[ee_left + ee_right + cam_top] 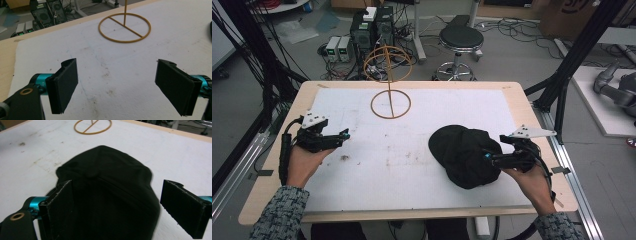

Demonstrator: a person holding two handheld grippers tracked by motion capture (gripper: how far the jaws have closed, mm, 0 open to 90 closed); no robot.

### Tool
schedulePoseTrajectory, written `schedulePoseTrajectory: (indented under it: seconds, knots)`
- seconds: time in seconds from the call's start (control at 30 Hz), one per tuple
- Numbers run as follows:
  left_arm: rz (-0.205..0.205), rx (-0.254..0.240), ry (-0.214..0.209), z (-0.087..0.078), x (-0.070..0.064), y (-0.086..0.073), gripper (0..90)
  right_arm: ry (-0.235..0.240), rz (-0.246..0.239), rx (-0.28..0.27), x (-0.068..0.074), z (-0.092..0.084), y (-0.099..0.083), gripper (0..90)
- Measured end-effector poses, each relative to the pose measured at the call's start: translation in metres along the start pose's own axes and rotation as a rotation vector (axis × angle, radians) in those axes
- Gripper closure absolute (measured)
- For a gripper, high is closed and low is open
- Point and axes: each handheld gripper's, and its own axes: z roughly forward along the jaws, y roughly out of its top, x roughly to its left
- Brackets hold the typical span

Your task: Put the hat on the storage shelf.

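Note:
A black cap [464, 155] lies on the right half of the white mat [412, 165]. From its right side my right gripper [489, 159] reaches over the cap's near edge. In the right gripper view the cap [107, 185] sits between and below the wide-apart pads [58, 207], so my right gripper [117, 207] is open with nothing clamped. A yellow wire stand [391, 107], a flat ring base with an upright post, stands at the back centre. My left gripper [343, 139] hovers over the mat's left side, open and empty [120, 87], facing the stand [130, 29].
The mat covers a wooden table [272, 190]. Black frame posts [572, 55] rise at both sides. Beyond the far edge are a stool [460, 40], computer boxes [372, 30] and floor cables.

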Motion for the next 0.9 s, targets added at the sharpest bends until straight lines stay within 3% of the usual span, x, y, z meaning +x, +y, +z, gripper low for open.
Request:
schedulePoseTrajectory:
  seconds: [0.1, 0.27, 0.37, 0.5, 0.67, 0.77, 0.8, 0.9]
  knots:
    - [-0.003, -0.001, 0.0, 0.0, 0.0, 0.0, 19.1, -0.003, -0.019, 0.012, 0.007, 0.009, 0.002, 11.9]
    - [-0.005, 0.006, 0.003, -0.001, 0.002, -0.001, 19.4, 0.007, 0.003, 0.032, 0.005, 0.022, -0.002, 11.9]
    - [-0.016, 0.005, 0.01, -0.001, 0.003, -0.002, 19.6, 0.014, -0.015, 0.061, 0.005, 0.026, -0.003, 27.3]
    - [-0.014, 0.011, 0.006, 0.001, 0.003, -0.002, 19.7, 0.006, -0.042, 0.085, 0.008, 0.03, -0.003, 34.3]
    - [-0.015, 0.015, 0.007, 0.003, 0.003, -0.002, 20.0, -0.001, -0.069, 0.101, 0.009, 0.031, -0.001, 50.6]
    - [-0.021, 0.015, 0.008, 0.003, 0.003, -0.003, 20.1, 0.0, -0.078, 0.101, 0.008, 0.03, -0.001, 58.0]
    - [-0.019, 0.016, 0.009, 0.002, 0.004, -0.003, 20.1, -0.001, -0.077, 0.088, 0.007, 0.028, -0.001, 64.9]
    - [-0.024, 0.014, 0.012, 0.001, 0.005, -0.004, 20.2, 0.008, -0.072, 0.061, 0.004, 0.026, 0.0, 71.6]
